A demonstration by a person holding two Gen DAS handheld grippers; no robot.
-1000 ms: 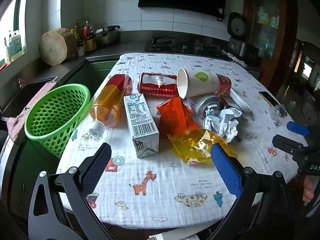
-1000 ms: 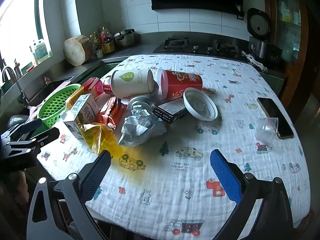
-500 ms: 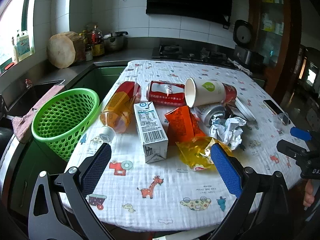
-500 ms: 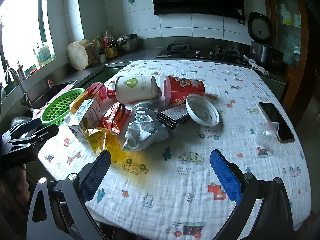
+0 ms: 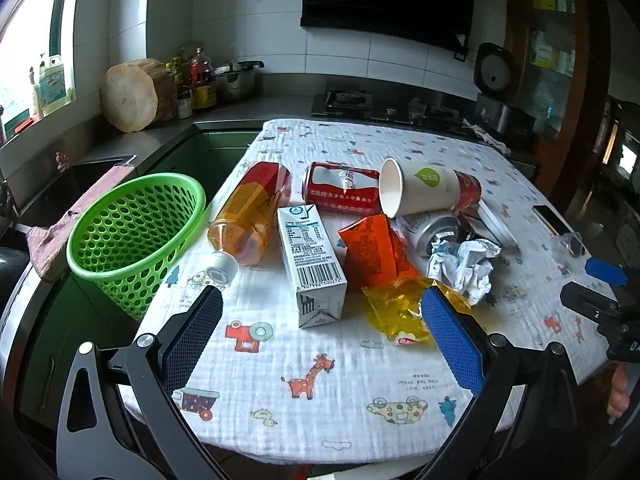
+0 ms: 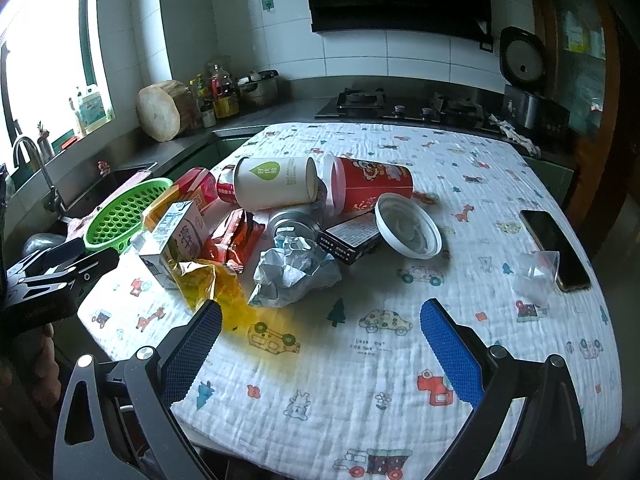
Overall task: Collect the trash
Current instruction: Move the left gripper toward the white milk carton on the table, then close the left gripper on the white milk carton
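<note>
1. Blue-padded and spread wide, our left gripper (image 5: 320, 328) hangs over the near edge of the table with nothing between its fingers; our right gripper (image 6: 320, 340) is spread just as wide and holds nothing either.
2. Beneath both we see the white cloth (image 5: 320, 380) printed with cartoon animals and vehicles, which covers the table.
3. Just past our left gripper lie a white milk carton (image 5: 311, 264) on its side and a crumpled yellow wrapper (image 5: 400, 308), the wrapper touching an orange-red snack packet (image 5: 374, 252).
4. Right of the wrapper we find a ball of crumpled paper (image 5: 464, 264), pressed against the mouth of a silver can (image 5: 432, 228).
5. Left of the carton lies a capped bottle of orange drink (image 5: 248, 216), and beyond the carton a red cola can (image 5: 340, 192) on its side.
6. A white paper cup (image 5: 416, 192) lies on its side beside the cola can, mouth toward it, with a red tub (image 6: 372, 188) behind.
7. From our right gripper we also see a dark box (image 6: 348, 236) beside a white lid (image 6: 408, 232) lying upside down.
8. Off the table's left edge sits the green basket (image 5: 136, 232), with nothing in it that we can see.
9. Far to the right, a phone (image 6: 554, 248) lies near the table's edge with a clear plastic scrap (image 6: 536, 276) touching it.
</note>
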